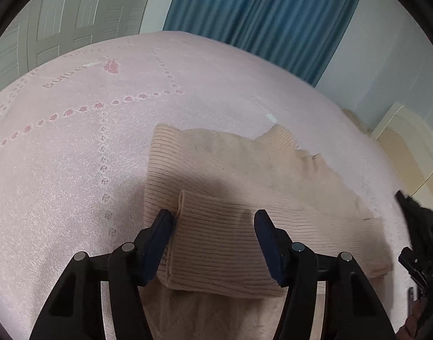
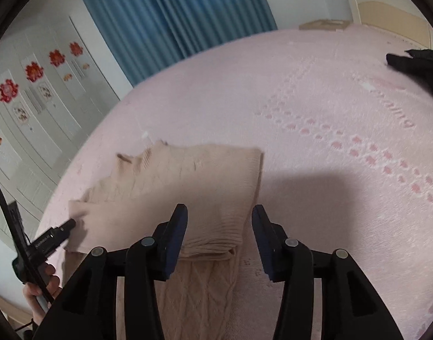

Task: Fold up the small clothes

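You are working on a beige knit sweater (image 1: 225, 167) that is lying on the pink bedspread (image 1: 74, 147), already partly folded, with a ribbed sleeve (image 1: 216, 240) laid across its body. Your left gripper (image 1: 215, 221) is hanging over that sleeve with its jaws apart, the left pad touching the sleeve's folded edge and gripping nothing. Your right gripper (image 2: 219, 216) is likewise standing open, straddling the ribbed edge at the sweater's right side (image 2: 216, 198), one pad over the knit and the other over bare bedspread. The step in hand looks like taking hold for the next fold, so you should be lowering both grippers until the pads are reaching under every layer at the edge, not just the top one; a thick knit like this is likely to slip or peel apart if you are pinching shallow. Close on both sides at matching spots, so the fold line is running straight. Keep the sleeve flat as you are lifting, or it may slide off. Some dark cloth (image 2: 414, 65) is lying well apart at the bed's far side and is not in your way.
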Demonstrator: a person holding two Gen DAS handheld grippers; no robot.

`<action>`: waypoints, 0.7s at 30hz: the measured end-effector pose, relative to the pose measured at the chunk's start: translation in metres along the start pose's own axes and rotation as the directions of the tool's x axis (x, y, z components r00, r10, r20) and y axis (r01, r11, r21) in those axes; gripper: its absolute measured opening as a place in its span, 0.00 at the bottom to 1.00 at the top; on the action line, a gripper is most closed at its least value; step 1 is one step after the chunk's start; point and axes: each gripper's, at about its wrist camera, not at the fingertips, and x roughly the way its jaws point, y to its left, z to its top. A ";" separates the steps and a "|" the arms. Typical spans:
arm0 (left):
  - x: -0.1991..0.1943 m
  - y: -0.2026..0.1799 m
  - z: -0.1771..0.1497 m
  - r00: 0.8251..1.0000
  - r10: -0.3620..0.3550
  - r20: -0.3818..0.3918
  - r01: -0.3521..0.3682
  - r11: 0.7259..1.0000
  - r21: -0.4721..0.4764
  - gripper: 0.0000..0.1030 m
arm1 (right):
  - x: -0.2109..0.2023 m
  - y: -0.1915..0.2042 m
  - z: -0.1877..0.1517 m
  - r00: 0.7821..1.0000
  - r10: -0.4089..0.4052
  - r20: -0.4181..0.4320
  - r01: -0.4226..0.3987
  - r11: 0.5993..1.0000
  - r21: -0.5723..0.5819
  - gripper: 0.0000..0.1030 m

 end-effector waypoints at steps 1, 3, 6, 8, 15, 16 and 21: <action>0.002 -0.001 0.000 1.000 0.017 -0.004 -0.017 1.000 0.008 0.54 | 0.006 0.003 -0.001 1.000 -0.012 -0.017 0.012 1.000 -0.005 0.45; 0.004 -0.003 0.001 1.000 0.028 -0.005 -0.028 0.999 0.015 0.54 | 0.019 0.008 -0.003 0.998 -0.034 -0.048 0.034 0.999 -0.013 0.45; 0.008 -0.006 0.002 0.997 0.074 -0.013 -0.073 0.997 0.036 0.27 | 0.031 0.011 -0.005 0.995 -0.065 -0.080 0.063 0.998 -0.024 0.45; 0.008 -0.005 0.006 0.997 0.071 -0.002 -0.071 0.997 0.022 0.13 | 0.034 0.011 -0.006 0.994 -0.076 -0.084 0.074 0.997 -0.024 0.45; -0.024 -0.005 0.030 0.984 -0.046 0.172 0.052 0.998 -0.031 0.07 | 0.028 0.005 -0.002 0.998 -0.040 -0.038 0.041 0.999 0.024 0.45; -0.025 -0.003 0.032 0.982 -0.046 0.181 0.056 0.997 -0.048 0.07 | 0.028 0.005 -0.001 0.999 -0.037 -0.033 0.038 0.999 0.027 0.45; -0.002 0.000 0.023 0.995 0.035 0.099 -0.030 0.998 -0.050 0.07 | 0.038 0.006 -0.002 0.995 -0.081 -0.062 0.082 0.996 0.019 0.45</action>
